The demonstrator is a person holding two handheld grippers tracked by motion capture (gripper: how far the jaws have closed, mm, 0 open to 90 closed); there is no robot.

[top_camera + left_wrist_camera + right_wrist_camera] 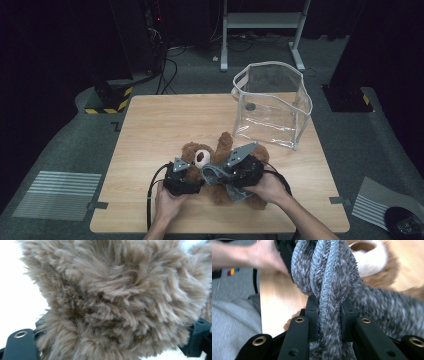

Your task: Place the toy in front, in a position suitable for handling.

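High view: a pale wooden tabletop (150,130) stands on grey carpet in a dark room, with striped mats on the floor at either near corner. At the near edge a person's two hands each work a black claw over a brown teddy bear (220,150) lying at the middle of the tabletop, its white muzzle turned upward. The left claw (192,181) is clamped wide on a thick tuft of the bear; in the left gripper view, shaggy tan fur bulges between its two jaws. The right claw (226,172), just beside it, grips a grey knitted scarf (216,175) wound about the bear; in the right gripper view the ribbed, speckled wool (329,290) is pinched tight between the jaws, and the left hand (265,256) shows beyond. Farther back, at the right of the tabletop, stands an open clear plastic bag (272,105) with white piping, apart from the bear. Beyond the tabletop are a white metal frame (262,22), loose cables and yellow-and-black striped stands.
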